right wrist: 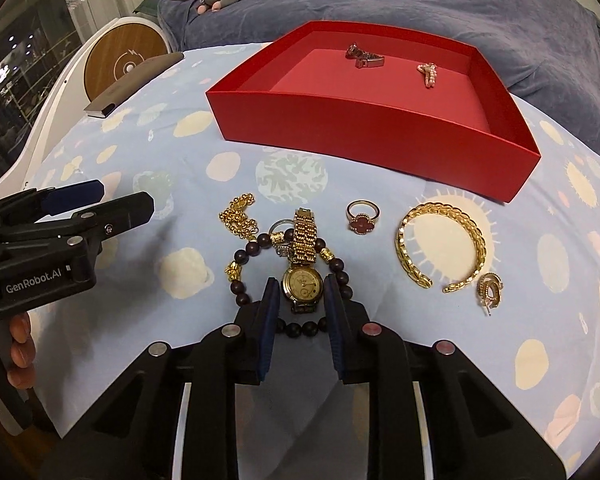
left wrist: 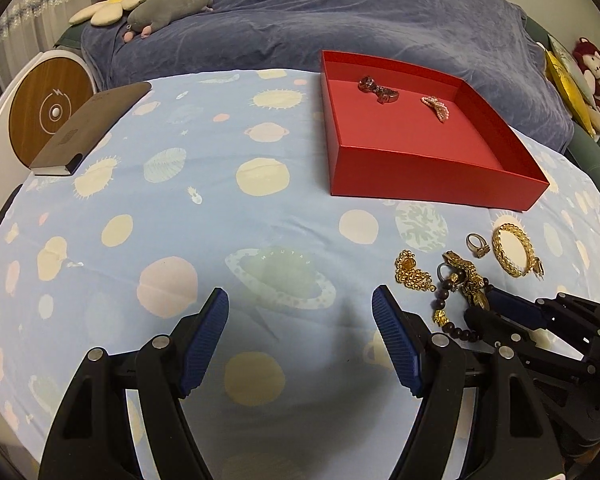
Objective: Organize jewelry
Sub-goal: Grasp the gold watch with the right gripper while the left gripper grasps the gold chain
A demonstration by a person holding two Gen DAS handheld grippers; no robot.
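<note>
Jewelry lot on planet-print cloth, red tray behind; right claw at the gold watch, left claw empty.

Right gripper (right wrist: 302,300): blue pads flank the case of the gold watch (right wrist: 302,280) on both sides; whether they press it cannot be told. The watch lies across a dark bead bracelet (right wrist: 244,258), with its band over a silver ring (right wrist: 281,226). Beside it: gold chain (right wrist: 238,218) to the left, clover ring (right wrist: 362,218), gold cuff bangle (right wrist: 440,244) and gold earring (right wrist: 490,290) to the right. Left gripper (left wrist: 300,330): jaws spread wide, holding nothing, over bare tablecloth (left wrist: 188,200). Red tray (right wrist: 372,136) holds a rose-toned clasp piece (right wrist: 362,56) and a pearl piece (right wrist: 428,74), set apart. Grey notebook (left wrist: 88,128) lies at the far left.
</note>
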